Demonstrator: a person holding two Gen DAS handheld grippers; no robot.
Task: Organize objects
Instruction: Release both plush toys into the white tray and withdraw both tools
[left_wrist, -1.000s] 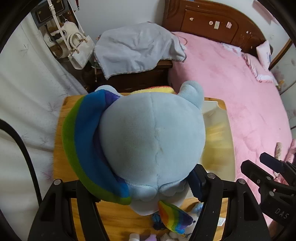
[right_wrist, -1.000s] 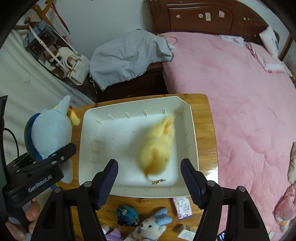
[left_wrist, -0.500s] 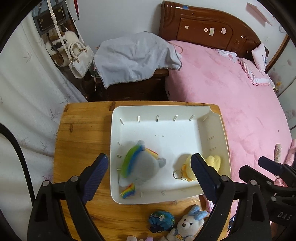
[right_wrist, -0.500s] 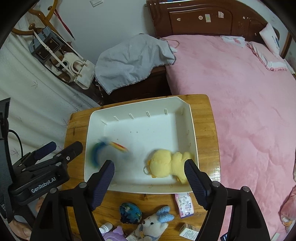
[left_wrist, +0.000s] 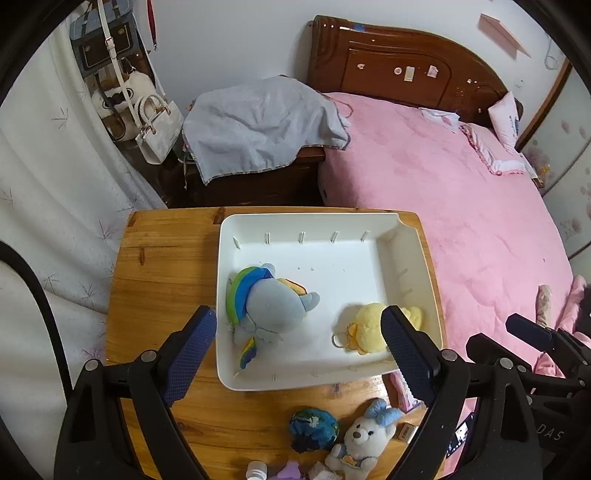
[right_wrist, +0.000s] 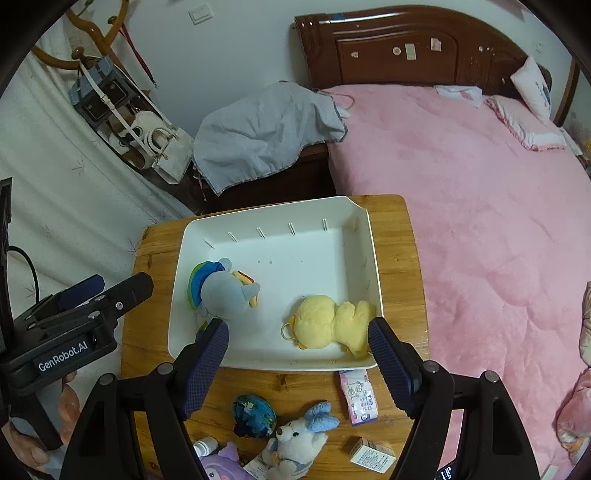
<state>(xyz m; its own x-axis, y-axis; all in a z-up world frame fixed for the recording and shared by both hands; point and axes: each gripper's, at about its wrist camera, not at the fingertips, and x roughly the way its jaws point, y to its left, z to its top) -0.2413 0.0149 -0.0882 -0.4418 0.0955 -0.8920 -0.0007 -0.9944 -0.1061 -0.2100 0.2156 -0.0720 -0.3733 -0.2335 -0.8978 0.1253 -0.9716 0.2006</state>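
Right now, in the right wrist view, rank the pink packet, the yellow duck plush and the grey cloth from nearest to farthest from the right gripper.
1. Pink packet, on the table just below the right gripper.
2. Yellow duck plush, in the white tray's near right corner.
3. Grey cloth, draped over the nightstand beyond the table.

The tray (left_wrist: 406, 236) is plain white on a honey-brown wooden table (left_wrist: 162, 266). Inside it, the pony plush (left_wrist: 273, 306) is pale blue with a rainbow mane, and the duck plush (right_wrist: 325, 321) is soft yellow. The bed cover (right_wrist: 461, 184) is pink. The gripper pads (right_wrist: 203, 365) are dark blue with a fine grid texture.
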